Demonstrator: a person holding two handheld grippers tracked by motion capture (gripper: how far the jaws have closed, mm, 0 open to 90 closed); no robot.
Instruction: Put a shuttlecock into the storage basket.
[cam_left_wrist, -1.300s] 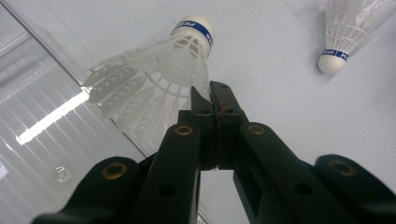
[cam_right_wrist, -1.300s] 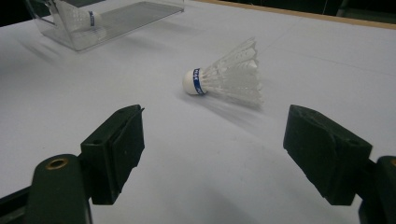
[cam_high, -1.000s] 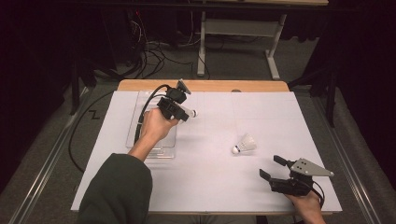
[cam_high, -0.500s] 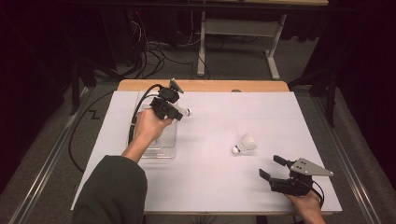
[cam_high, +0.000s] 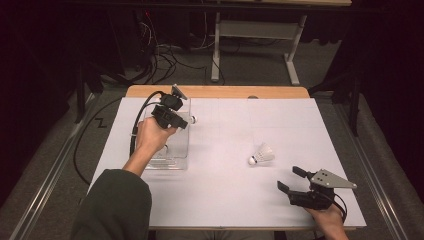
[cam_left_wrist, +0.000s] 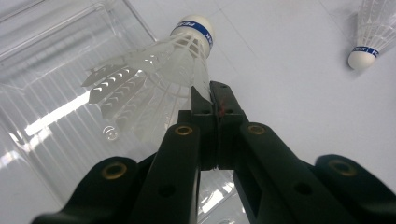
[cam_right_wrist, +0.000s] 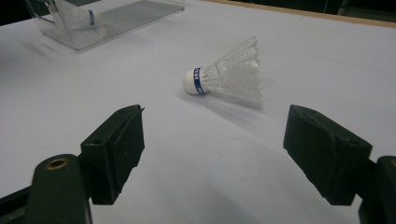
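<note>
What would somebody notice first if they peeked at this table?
Probably the white shuttlecock pinched by its skirt in the left gripper, held over the clear plastic box at the table's left. Next, a second shuttlecock lying on its side on the white table, in front of the open right gripper.

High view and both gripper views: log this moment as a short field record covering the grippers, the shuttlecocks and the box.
left gripper: shut on held shuttlecock, pinching its skirt
held shuttlecock position: above the clear box, cork toward the table's middle
right gripper: open, near the table's front right corner
loose shuttlecock: lying on its side on the white table, ahead of the right gripper, apart from it
clear box: on the table's left side
</note>
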